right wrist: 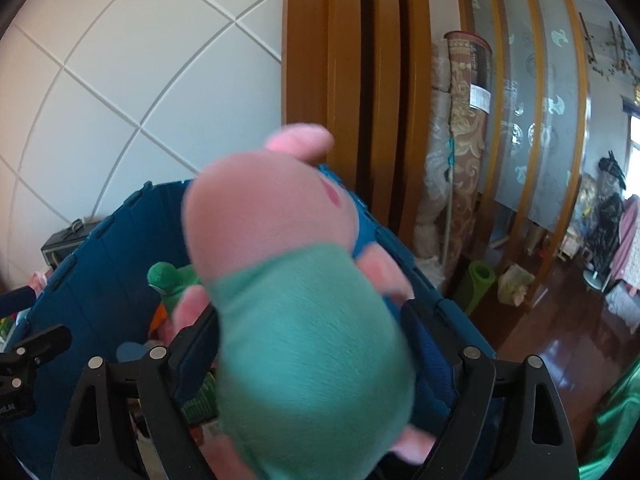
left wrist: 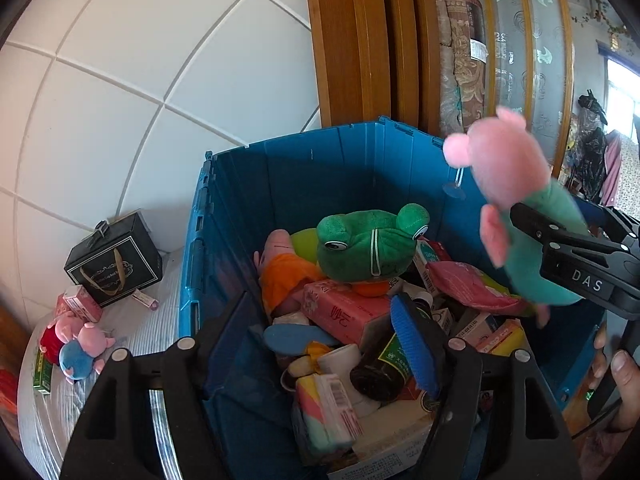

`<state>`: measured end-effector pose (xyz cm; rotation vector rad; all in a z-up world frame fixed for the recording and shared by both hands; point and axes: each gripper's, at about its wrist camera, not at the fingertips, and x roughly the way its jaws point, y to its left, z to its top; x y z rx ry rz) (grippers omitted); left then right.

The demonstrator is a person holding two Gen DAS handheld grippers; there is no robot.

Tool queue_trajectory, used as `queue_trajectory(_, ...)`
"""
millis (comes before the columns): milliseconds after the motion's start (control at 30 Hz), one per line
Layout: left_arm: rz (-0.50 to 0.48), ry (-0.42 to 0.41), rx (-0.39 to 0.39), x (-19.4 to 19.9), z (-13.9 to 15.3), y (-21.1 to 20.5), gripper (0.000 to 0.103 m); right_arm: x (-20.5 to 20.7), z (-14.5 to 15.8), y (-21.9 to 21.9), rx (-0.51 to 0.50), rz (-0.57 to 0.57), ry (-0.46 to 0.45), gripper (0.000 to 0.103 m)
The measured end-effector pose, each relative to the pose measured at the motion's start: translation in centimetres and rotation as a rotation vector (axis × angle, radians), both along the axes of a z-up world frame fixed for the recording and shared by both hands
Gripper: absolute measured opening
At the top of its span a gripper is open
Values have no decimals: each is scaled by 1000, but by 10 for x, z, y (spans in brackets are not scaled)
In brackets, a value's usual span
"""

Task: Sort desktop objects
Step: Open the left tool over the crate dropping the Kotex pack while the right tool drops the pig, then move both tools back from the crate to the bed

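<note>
A blue plastic crate [left wrist: 300, 184] holds a green frog plush [left wrist: 368, 244], an orange-dressed pig plush [left wrist: 284, 276], a pink box [left wrist: 344, 312], a brown bottle [left wrist: 384, 368] and several packets. My left gripper [left wrist: 320, 312] hangs open over this pile, gripping nothing. Above the crate's right side, a pink pig plush in a teal dress [left wrist: 516, 184] lies between the wide jaws of my right gripper [right wrist: 310, 312]. The pig plush [right wrist: 300, 320] is blurred while the room is sharp, and I see no pad pressing into it. The crate wall [right wrist: 100, 260] shows behind it.
Left of the crate, a black gift box [left wrist: 114, 264], small pink boxes [left wrist: 82, 302] and two pig plushes [left wrist: 80, 344] lie on a striped cloth. A wooden door frame [left wrist: 360, 40] and a rolled carpet [left wrist: 460, 60] stand behind. A hand [left wrist: 624, 376] is at the right.
</note>
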<state>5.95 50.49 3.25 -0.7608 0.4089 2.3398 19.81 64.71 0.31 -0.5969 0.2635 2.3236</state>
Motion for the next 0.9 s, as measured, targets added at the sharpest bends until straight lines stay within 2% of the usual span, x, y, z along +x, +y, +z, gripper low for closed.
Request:
queue_trajectory(33, -3, 0, -3, 0, 0, 1, 71, 0, 0, -1, 0, -1, 3, 98)
queue_trajectory(100, -1, 0, -3, 0, 0, 1, 71, 4, 2, -2, 0, 3, 28, 103)
queue_trajectory(433, 11, -28, 24, -6, -1, -8, 71, 10, 2, 0, -22, 4, 80, 103)
queue_trajectory(567, 21, -43, 62, -9, -1, -15, 71, 12, 3, -1, -21, -29, 92, 103)
queue_trajectory(700, 10, -52, 116, -4, 5, -34, 71, 7, 2, 1, -16, -76, 58, 103)
queue_trajectory(767, -19, -41, 120, 5, 8, -46, 71, 6, 2, -1, -14, -69, 50, 103)
queue_trajectory(900, 2, 14, 149, 15, 19, -80, 71, 6, 4, -9, -4, -88, 34, 103)
